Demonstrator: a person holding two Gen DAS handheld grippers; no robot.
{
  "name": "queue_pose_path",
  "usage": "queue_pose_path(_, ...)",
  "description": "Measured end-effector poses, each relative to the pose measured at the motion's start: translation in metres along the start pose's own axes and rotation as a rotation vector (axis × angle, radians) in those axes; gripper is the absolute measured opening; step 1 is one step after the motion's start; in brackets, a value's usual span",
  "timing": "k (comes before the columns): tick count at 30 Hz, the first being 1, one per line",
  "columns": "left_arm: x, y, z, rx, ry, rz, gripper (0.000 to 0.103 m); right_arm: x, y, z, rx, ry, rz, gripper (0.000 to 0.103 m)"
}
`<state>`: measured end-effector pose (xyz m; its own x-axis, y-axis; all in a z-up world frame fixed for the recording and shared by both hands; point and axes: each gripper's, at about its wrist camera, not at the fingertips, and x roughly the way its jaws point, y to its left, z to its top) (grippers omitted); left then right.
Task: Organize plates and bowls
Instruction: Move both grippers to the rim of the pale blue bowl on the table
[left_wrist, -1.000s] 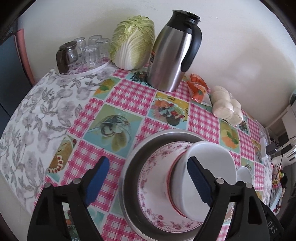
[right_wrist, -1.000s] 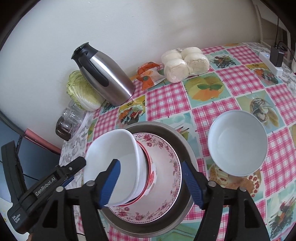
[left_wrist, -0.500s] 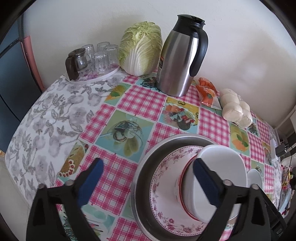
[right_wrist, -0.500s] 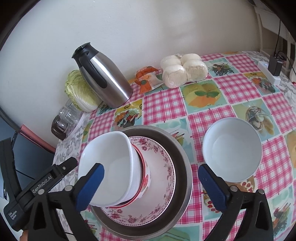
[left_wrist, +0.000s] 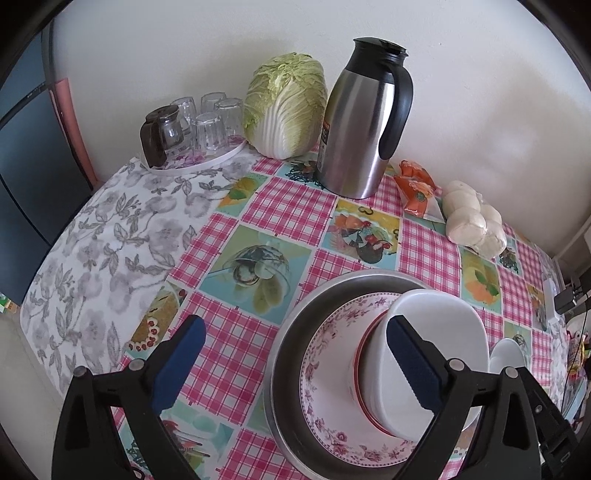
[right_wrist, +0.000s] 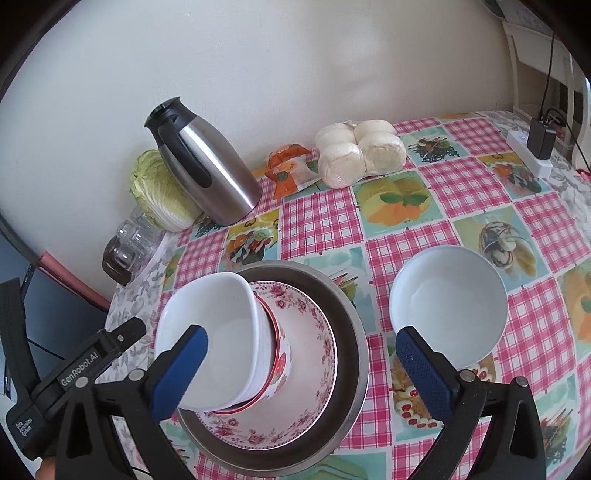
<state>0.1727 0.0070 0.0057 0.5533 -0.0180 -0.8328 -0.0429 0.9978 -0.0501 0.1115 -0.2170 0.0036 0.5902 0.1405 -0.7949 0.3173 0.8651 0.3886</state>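
Note:
A stack stands on the checked tablecloth: a steel pan (right_wrist: 347, 314), a pink floral plate (right_wrist: 317, 343), a red-rimmed floral bowl (right_wrist: 280, 354) and a white square bowl (right_wrist: 214, 332) on top. The stack also shows in the left wrist view, with the pan (left_wrist: 295, 332), the plate (left_wrist: 332, 354) and the white bowl (left_wrist: 443, 332). A separate round white bowl (right_wrist: 447, 306) sits to the right of the stack. My right gripper (right_wrist: 299, 369) is open above the stack, holding nothing. My left gripper (left_wrist: 295, 365) is open over the pan's left edge, empty.
At the wall stand a steel thermos jug (left_wrist: 365, 122), a cabbage (left_wrist: 288, 107), a tray of glasses (left_wrist: 192, 125), an orange packet (left_wrist: 417, 184) and a bag of buns (left_wrist: 472, 221). A power strip with a charger (right_wrist: 532, 147) lies at the far right.
Both grippers have pulled back and up from the stack and opened wider. The white square bowl stays on top of the stack.

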Motion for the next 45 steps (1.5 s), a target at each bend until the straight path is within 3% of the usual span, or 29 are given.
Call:
queue_pose_path(15,-0.023,-0.033,-0.009,0.059,-0.044,0.008,0.098,-0.026,-0.049,0.015,0.102,-0.038,0.001,0.103)
queue_pose_path(23,-0.048,-0.073,-0.018,0.123,-0.104,-0.071,0.098,-0.051,-0.101,0.03,0.17,-0.099,-0.076,0.103)
queue_pose_path(33,-0.063,-0.15,-0.04,0.229,-0.159,-0.198,0.099,-0.071,-0.168,0.038,0.29,-0.139,-0.141,0.103)
queue_pose_path(39,-0.056,-0.194,-0.042,0.297,-0.112,-0.294,0.098,-0.07,-0.191,0.036,0.335,-0.126,-0.177,0.103)
queue_pose_path(45,-0.03,-0.227,-0.049,0.37,-0.043,-0.263,0.098,-0.056,-0.208,0.032,0.374,-0.088,-0.207,0.103)
